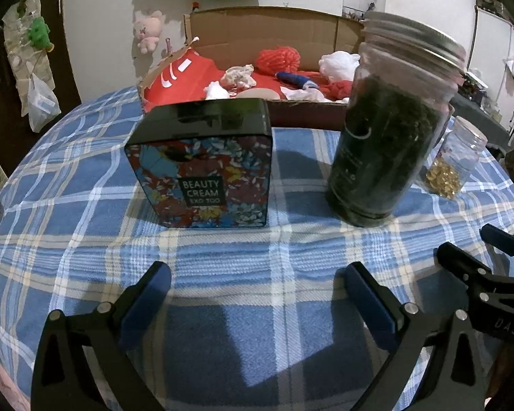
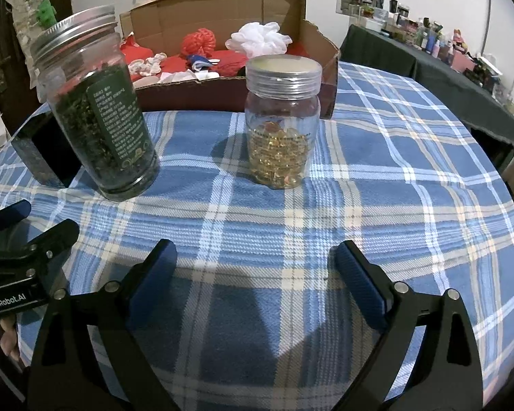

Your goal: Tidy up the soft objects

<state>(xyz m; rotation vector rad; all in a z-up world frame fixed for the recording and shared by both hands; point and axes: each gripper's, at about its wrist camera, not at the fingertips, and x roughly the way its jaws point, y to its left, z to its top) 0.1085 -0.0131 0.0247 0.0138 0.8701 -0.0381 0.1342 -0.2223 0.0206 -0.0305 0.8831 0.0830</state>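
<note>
A cardboard box (image 1: 291,30) at the table's far side holds soft things: a red mesh puff (image 1: 279,58), a white puff (image 1: 339,63), red cloth (image 1: 185,75) and small white pieces. The box also shows in the right wrist view (image 2: 219,3) with the red puff (image 2: 198,42) and the white puff (image 2: 258,39). My left gripper (image 1: 257,291) is open and empty, low over the plaid cloth, in front of the tin. My right gripper (image 2: 253,267) is open and empty, in front of the small jar. Each gripper shows at the edge of the other's view.
On the blue plaid tablecloth (image 2: 393,178) stand a floral "Beauty Cream" tin (image 1: 205,171), a tall jar of dark green leaves (image 1: 390,130), also in the right wrist view (image 2: 99,109), and a small jar of golden capsules (image 2: 280,123). A cluttered dark table (image 2: 428,54) is at the right.
</note>
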